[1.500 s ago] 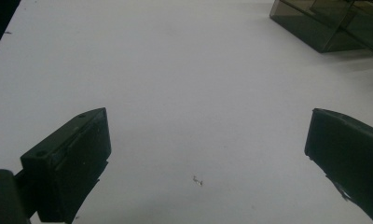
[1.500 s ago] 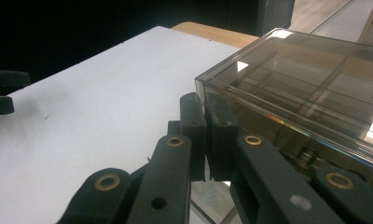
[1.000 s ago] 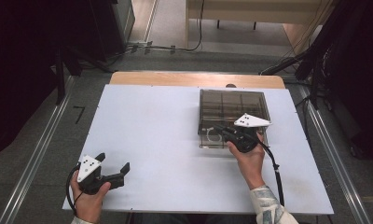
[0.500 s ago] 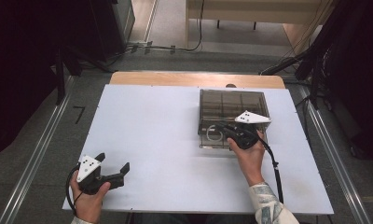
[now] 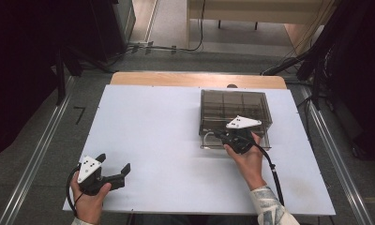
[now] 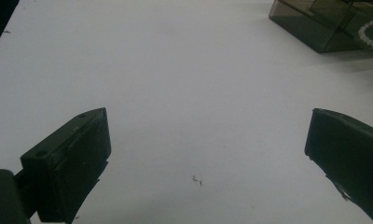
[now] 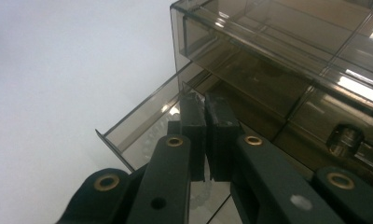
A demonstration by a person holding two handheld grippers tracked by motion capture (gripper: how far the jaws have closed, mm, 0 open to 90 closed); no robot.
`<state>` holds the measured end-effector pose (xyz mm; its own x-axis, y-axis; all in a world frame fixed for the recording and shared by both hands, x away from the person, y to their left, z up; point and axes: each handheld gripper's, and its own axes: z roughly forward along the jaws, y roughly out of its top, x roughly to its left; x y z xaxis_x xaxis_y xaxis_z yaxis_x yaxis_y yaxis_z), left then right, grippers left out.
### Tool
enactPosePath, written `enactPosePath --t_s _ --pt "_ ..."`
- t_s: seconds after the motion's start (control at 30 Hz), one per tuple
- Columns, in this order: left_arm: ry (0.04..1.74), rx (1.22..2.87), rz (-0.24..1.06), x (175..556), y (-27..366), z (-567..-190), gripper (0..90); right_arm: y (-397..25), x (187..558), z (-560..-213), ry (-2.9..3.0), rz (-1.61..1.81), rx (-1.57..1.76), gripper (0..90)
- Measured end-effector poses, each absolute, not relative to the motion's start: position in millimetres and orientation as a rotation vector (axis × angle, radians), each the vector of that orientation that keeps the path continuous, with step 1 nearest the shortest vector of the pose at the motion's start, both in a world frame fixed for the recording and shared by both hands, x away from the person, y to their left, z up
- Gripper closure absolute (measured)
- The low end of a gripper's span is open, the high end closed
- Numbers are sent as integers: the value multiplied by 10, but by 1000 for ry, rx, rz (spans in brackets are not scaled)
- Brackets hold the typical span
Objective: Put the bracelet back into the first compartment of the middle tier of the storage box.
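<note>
Smoky clear box (image 5: 235, 110) sits on the right half of the white table (image 5: 153, 136), toward the far side. It has small drawers, and the bottom left drawer (image 7: 142, 121) is pulled out a little toward the person. White beads (image 6: 371, 32) lie in that drawer. In the right gripper view they show faintly through its floor.

The right gripper (image 5: 223, 137) is at the open drawer, with its tips over it. Its two jaws are pressed together with almost no gap. It is not clear if anything is pinched between them. The right hand (image 5: 245, 157) holds it from behind.

The left gripper (image 5: 114, 168) rests low at the near left corner of the table, well apart from the box. Its jaws are spread wide and hold nothing. The left hand (image 5: 89, 199) grips it.
</note>
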<state>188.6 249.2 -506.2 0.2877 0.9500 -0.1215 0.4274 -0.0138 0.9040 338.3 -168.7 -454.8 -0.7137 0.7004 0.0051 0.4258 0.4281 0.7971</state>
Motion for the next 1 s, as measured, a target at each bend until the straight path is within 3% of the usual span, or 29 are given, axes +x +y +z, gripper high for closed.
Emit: enactPosePath --t_s 0.3,1.0 --pt "1291 1608 692 1884 2492 -5060 5 -1658 3375 -4575 2369 1126 954 838" --pt "1293 1609 695 1880 2494 -5061 5 -1759 3256 -4462 2303 1164 943 556"
